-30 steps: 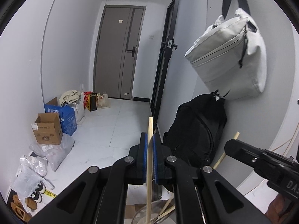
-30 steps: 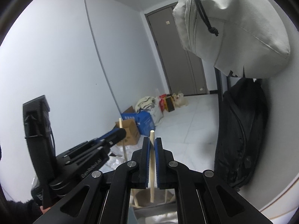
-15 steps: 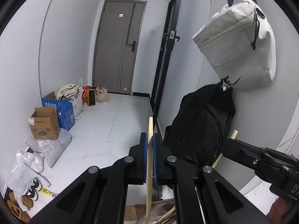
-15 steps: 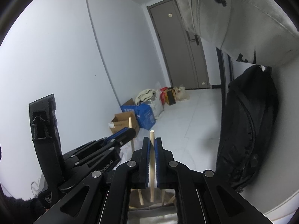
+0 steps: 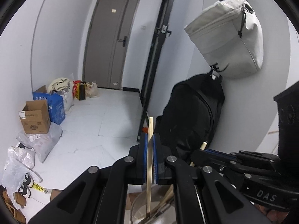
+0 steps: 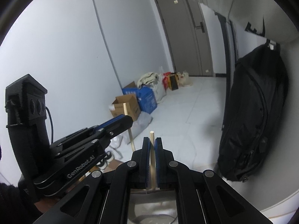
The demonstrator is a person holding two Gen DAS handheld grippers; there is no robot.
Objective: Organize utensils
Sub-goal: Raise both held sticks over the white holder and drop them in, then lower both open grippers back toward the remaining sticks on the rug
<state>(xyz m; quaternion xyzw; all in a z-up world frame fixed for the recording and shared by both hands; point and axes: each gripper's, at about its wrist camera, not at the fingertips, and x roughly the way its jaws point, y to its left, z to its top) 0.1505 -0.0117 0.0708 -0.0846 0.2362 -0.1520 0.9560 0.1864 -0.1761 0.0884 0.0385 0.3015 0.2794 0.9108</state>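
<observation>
Both grippers clenched: left gripper [image 5: 149,160] and right gripper [image 6: 152,163] each pinch a chopstick upright above the metal cup [image 5: 136,208], likely for dropping in.

grippers: two, left [image 5: 149,160] and right [image 6: 152,161]
chopsticks held: two, one in the left [image 5: 149,160], one in the right [image 6: 152,160]
more sticks in the metal cup [image 5: 138,203]: a few; exact number unclear
bags on the wall: two, pale [image 5: 228,37] and black [image 5: 188,115]
boxes: two, brown [image 5: 35,116] and blue [image 5: 51,102]
doors: one [image 5: 110,43]
</observation>
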